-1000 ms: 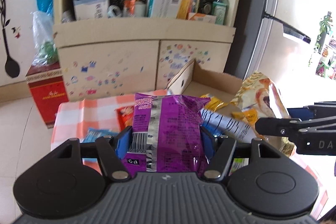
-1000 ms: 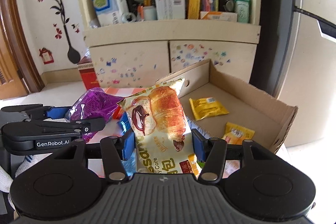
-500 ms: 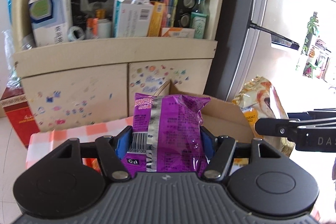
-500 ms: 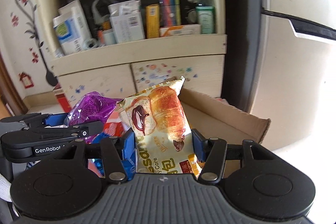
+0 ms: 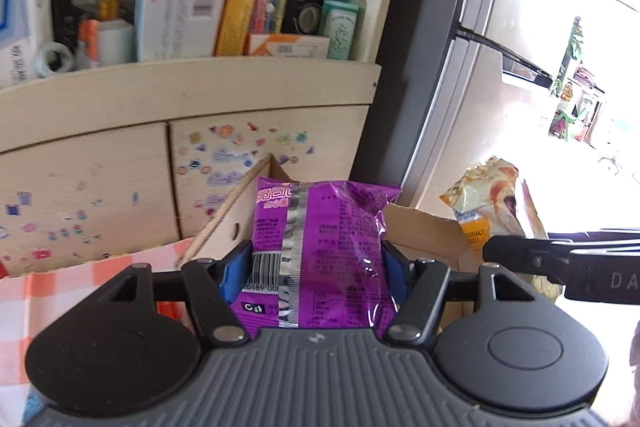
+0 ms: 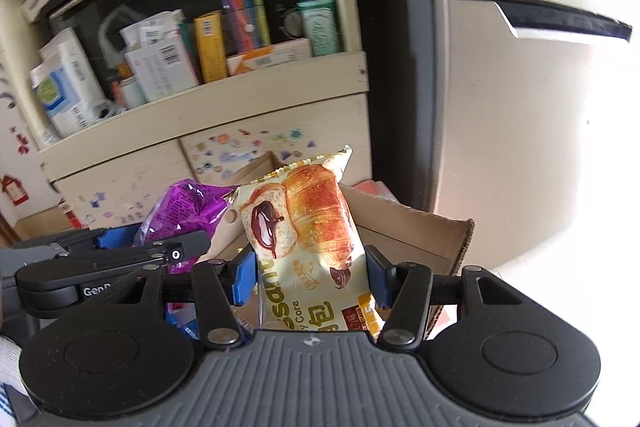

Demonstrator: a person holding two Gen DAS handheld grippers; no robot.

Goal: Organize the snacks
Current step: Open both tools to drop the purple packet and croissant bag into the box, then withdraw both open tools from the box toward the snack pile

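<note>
My left gripper (image 5: 316,267) is shut on a purple snack bag (image 5: 320,251), held upright above the near side of an open cardboard box (image 5: 424,231). My right gripper (image 6: 310,277) is shut on a cream croissant packet (image 6: 308,227), held upright over the same box (image 6: 404,223). The croissant packet shows at the right of the left wrist view (image 5: 496,199). The purple bag shows at the left of the right wrist view (image 6: 184,211). The box floor is hidden by both packets.
An orange checked cloth (image 5: 80,271) covers the table left of the box. Behind stands a cream cabinet (image 5: 200,99) with a shelf of boxes, a bottle (image 5: 344,7) and a black oven. A fridge (image 6: 520,107) stands at the right.
Both grippers have risen and moved forward toward the box and cabinet, each still holding its packet. The box interior and loose snacks on the table have dropped out of sight.
</note>
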